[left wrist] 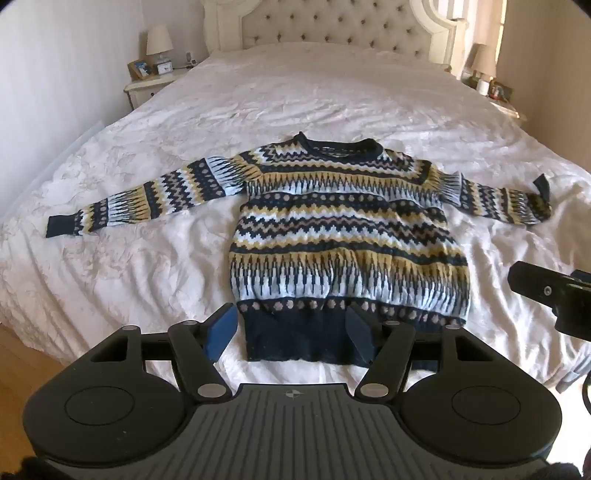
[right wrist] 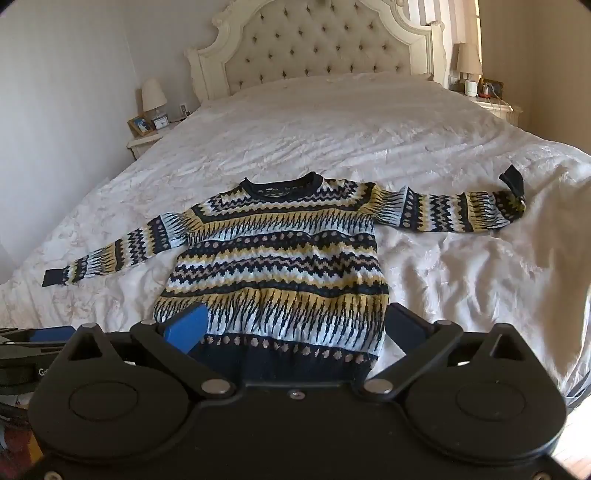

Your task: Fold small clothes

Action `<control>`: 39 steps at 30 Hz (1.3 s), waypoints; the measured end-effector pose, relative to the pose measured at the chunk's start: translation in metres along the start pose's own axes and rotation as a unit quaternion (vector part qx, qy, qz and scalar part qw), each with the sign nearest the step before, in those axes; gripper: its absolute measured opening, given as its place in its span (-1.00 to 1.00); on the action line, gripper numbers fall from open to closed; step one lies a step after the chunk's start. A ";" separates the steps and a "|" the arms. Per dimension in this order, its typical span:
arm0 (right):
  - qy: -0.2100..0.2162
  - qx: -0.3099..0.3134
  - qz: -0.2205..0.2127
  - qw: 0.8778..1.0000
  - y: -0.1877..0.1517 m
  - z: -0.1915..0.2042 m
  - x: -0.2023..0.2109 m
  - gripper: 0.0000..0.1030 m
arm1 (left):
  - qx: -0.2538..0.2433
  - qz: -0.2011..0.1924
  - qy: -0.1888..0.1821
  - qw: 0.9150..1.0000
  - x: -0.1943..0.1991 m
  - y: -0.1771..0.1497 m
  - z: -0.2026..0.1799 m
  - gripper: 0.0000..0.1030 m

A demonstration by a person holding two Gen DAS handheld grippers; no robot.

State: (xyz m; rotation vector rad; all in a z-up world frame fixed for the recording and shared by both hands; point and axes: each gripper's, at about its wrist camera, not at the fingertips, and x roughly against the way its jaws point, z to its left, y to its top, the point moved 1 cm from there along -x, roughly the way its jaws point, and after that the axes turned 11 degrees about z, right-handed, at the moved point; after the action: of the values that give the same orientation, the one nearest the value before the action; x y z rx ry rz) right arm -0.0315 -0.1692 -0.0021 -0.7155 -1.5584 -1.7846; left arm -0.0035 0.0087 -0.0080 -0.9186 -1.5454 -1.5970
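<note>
A knitted sweater (left wrist: 332, 229) with navy, yellow and white bands lies flat, front up, on the white bedspread (left wrist: 184, 122), both sleeves spread sideways. The right cuff (left wrist: 541, 186) is curled upward. My left gripper (left wrist: 291, 336) hovers over the navy hem (left wrist: 295, 339), open, its blue pads (left wrist: 221, 332) apart and not pressing the knit. In the right wrist view the sweater (right wrist: 280, 266) fills the middle. My right gripper (right wrist: 295, 328) stands wide open above the hem, its fingers spanning almost the whole body width. Its black frame (left wrist: 546, 295) also shows at the right edge of the left wrist view.
A tufted cream headboard (left wrist: 332, 26) stands at the far end of the bed. Nightstands with lamps flank it, one on the left (left wrist: 155, 77) and one on the right (left wrist: 491, 92). Wooden floor (left wrist: 22, 369) shows beside the bed's near left corner.
</note>
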 end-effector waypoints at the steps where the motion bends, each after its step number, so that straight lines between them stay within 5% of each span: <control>1: 0.001 0.000 0.000 1.000 0.000 0.000 0.000 0.96 | -0.002 0.000 -0.001 1.000 0.001 -0.001 0.000 0.24; 39: -0.008 -0.023 0.035 0.999 0.003 -0.006 -0.018 0.96 | 0.000 0.030 0.012 0.999 -0.008 0.006 -0.004 0.24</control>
State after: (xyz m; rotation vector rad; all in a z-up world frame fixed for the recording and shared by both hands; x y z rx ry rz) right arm -0.0172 -0.1736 -0.0148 -0.7983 -1.4901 -1.7721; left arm 0.0054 0.0042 -0.0123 -0.9334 -1.4866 -1.5609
